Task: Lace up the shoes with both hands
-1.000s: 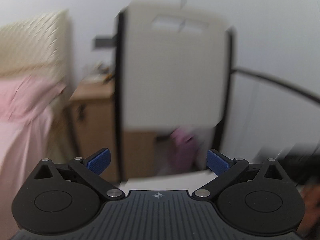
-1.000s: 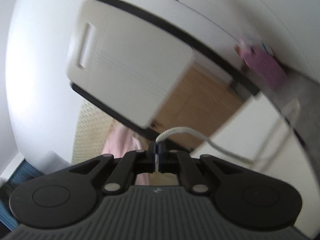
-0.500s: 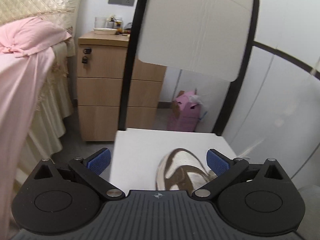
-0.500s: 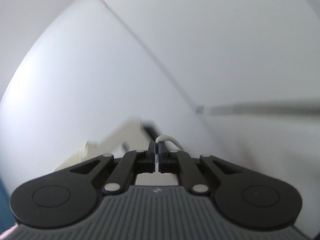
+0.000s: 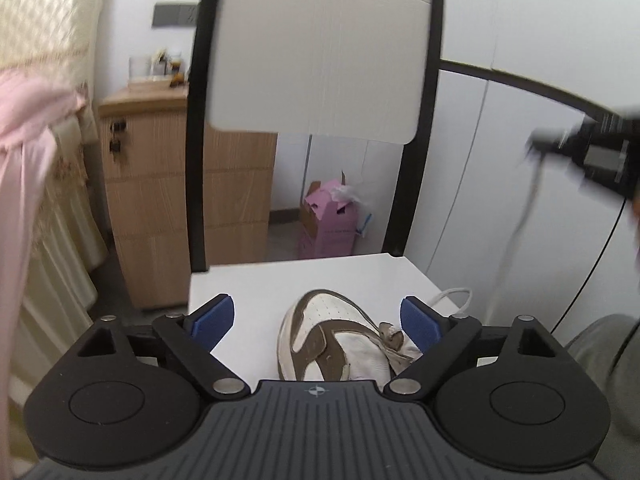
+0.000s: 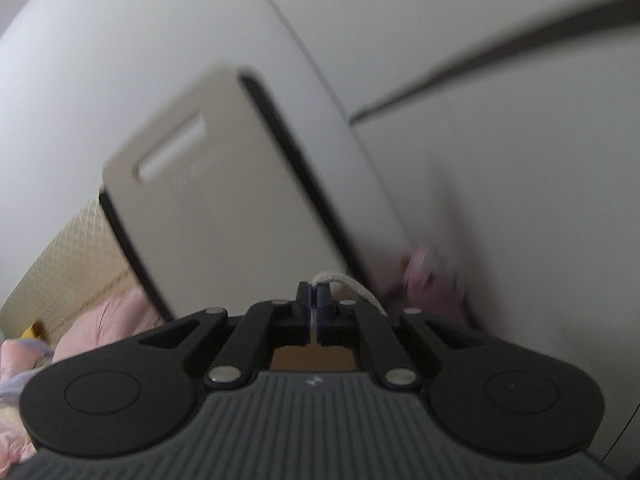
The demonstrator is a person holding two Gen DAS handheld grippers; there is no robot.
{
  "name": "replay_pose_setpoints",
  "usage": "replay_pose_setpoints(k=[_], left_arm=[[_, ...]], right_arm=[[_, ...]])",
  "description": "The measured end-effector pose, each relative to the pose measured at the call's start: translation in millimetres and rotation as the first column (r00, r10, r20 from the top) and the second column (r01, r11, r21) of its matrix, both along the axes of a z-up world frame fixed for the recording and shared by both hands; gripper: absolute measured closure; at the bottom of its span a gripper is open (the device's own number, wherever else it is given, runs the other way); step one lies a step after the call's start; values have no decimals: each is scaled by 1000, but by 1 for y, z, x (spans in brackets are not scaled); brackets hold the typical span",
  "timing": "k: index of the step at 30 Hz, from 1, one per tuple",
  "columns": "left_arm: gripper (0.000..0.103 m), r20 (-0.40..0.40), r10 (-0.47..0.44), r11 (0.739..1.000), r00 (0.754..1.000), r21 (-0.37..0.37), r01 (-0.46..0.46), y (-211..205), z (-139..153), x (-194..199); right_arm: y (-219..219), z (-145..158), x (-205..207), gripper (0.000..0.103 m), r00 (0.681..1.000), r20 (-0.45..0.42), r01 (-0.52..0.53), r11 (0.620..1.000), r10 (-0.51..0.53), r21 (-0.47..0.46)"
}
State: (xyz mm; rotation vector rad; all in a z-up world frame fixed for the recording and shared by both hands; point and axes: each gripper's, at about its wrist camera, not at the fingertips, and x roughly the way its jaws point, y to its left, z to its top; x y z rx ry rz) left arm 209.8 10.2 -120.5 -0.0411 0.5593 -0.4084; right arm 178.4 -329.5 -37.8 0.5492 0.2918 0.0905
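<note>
A white and brown sneaker (image 5: 340, 340) lies on the white chair seat (image 5: 256, 288), toe pointing away from me. My left gripper (image 5: 316, 320) hovers just above it, jaws wide and closing, with the shoe's toe below and between the blue pads, which do not touch it. A loop of white lace (image 5: 454, 296) lies on the seat right of the shoe. My right gripper (image 6: 316, 294) is shut on the cream lace (image 6: 344, 284), raised high; in the left wrist view that right gripper (image 5: 536, 148) is blurred at the upper right, with the lace (image 5: 516, 232) hanging down from it.
The chair's white backrest (image 5: 320, 56) with black frame stands behind the seat. A wooden bedside cabinet (image 5: 160, 184) and a bed with pink cloth (image 5: 24, 168) are on the left. A pink box (image 5: 328, 220) sits on the floor by the white wall.
The left gripper sank toward the seat, bringing the sneaker into view between its pads. The right gripper swung upward with the lace, then tilted back so the backrest shows again.
</note>
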Motion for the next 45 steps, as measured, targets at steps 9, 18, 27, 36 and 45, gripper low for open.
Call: replay_pose_setpoints(k=[9,18,27,36,45], left_arm=[[11,-204,13,958,979,-278,-71,39,-4,23],[10,-256,-26,896,966,-434,-91,57,-5,26],[10,-139,11,939,990,-340,-58,42,1,24],[63,6,-85,977,996,198,82,-25,-6,32],[71,4,-343,841,939,446,306,-58,-28,6]], right_arm=[[105,-84,47,100,907,-226,-286,914,356,289],[124,-113,66,100,867,-298,-308,899,400,312],[112,-141,68,100,867,-312,-224,863,388,453],[100,-131,66,100,873,-351,-226,919,338,324],[98,-128,62,100,888,-351,-216,943,297,252]])
